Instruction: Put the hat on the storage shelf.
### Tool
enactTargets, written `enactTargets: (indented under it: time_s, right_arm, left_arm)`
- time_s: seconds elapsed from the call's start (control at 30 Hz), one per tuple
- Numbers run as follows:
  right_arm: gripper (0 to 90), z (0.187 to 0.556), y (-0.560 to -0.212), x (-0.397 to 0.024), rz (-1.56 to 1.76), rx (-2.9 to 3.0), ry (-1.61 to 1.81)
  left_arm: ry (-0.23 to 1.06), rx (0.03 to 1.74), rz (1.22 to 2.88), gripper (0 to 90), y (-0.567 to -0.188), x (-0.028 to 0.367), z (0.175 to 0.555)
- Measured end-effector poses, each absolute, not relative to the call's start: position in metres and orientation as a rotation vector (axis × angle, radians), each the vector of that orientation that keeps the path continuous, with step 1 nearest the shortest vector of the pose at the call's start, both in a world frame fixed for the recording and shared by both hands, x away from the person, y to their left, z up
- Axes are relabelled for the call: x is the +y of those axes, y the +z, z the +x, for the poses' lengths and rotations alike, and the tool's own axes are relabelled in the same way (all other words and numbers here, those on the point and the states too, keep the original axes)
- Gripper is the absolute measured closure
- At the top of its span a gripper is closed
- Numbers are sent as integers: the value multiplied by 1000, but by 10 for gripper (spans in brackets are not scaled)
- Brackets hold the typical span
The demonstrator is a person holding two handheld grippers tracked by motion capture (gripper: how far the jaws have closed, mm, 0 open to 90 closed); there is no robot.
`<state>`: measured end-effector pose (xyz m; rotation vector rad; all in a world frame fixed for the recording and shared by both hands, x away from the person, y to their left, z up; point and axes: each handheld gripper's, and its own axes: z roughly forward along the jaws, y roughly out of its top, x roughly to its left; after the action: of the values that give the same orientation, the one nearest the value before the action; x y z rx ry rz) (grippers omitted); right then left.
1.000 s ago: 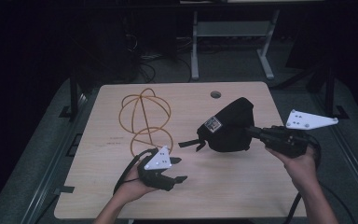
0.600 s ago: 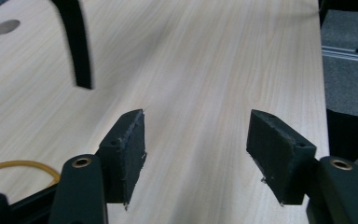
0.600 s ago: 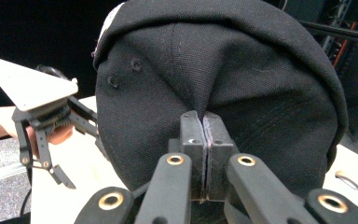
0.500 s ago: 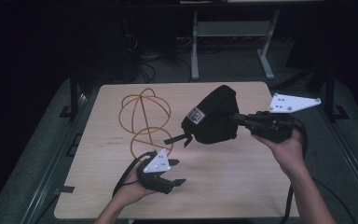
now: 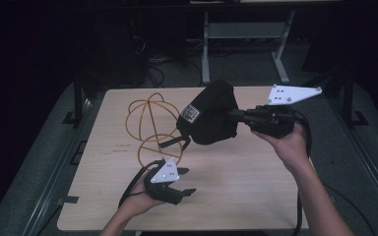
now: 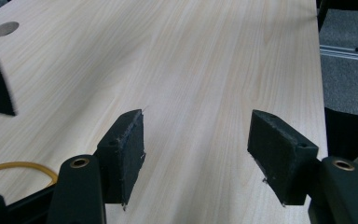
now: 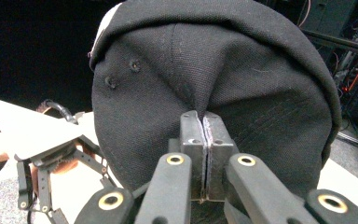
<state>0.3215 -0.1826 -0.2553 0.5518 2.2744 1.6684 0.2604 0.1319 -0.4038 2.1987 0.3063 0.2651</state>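
Black cap (image 5: pixel 211 115): we see it lifted above the wooden table (image 5: pixel 256 187), clear of the surface, over the far middle part of the table; a white label shows on its side and a strap hangs down under it.
Right gripper (image 5: pixel 237 116): we see it clenched on the fabric of the cap; in the right gripper view its jaws are pressed together with a fold of the cap (image 7: pixel 223 74) pinched between them.
Right hand (image 5: pixel 285 140): it holds the right gripper above the right part of the table, on the right of the cap.
Left gripper (image 5: pixel 183 181): released, its jaws stand wide apart; in the left gripper view we see bare wood of the table (image 6: pixel 205 60) between the pads (image 6: pixel 126 149). It is low over the near part of the table, in front of the cap and well apart from it.
Left hand (image 5: pixel 138 196): it holds the left gripper near the front edge of the table.
Yellow cable (image 5: pixel 150 123): it lies in loops on the table, to the left of the cap and just behind the left gripper; one loop passes under the hanging strap.
Round hole (image 6: pixel 4 29): we see it in the table top, in the left gripper view, at the far corner.
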Motion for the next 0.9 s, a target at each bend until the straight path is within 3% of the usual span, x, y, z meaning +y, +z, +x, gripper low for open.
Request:
enactTargets:
  time_s: [0.9]
  right_arm:
    - [892,350,-201,-109,365,2360,1571]
  left_arm:
    - [256,293,2196,359,-405,132,259]
